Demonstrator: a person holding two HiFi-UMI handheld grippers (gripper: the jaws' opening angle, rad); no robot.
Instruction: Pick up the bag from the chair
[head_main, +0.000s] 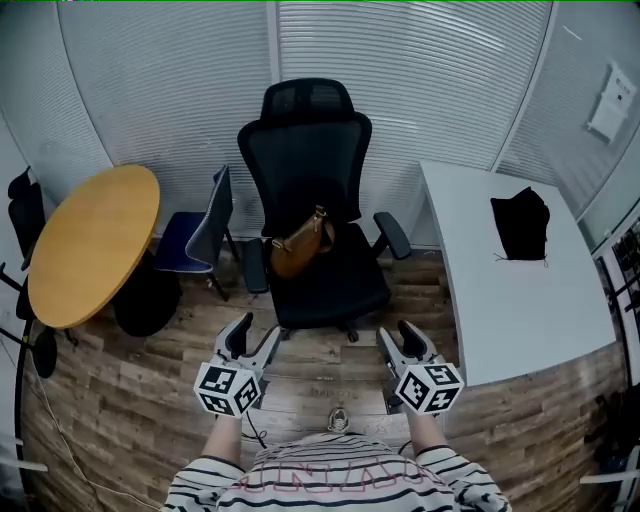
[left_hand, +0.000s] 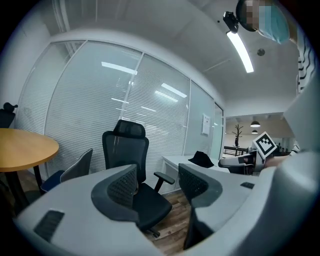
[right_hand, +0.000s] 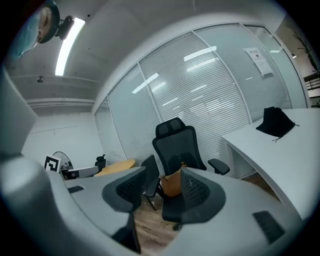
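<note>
A brown bag (head_main: 299, 247) leans on the seat of the black mesh office chair (head_main: 310, 170) against its backrest. In the right gripper view the bag (right_hand: 172, 184) shows between the jaws, far off on the chair (right_hand: 179, 147). The left gripper view shows the chair (left_hand: 126, 150), the bag hidden behind a jaw. My left gripper (head_main: 253, 337) and right gripper (head_main: 399, 338) are both open and empty, held side by side over the wood floor a short way in front of the chair.
A round yellow table (head_main: 92, 243) stands at the left with a blue chair (head_main: 200, 232) beside it. A white desk (head_main: 512, 290) at the right carries a black cloth (head_main: 520, 224). Blinds cover the glass wall behind.
</note>
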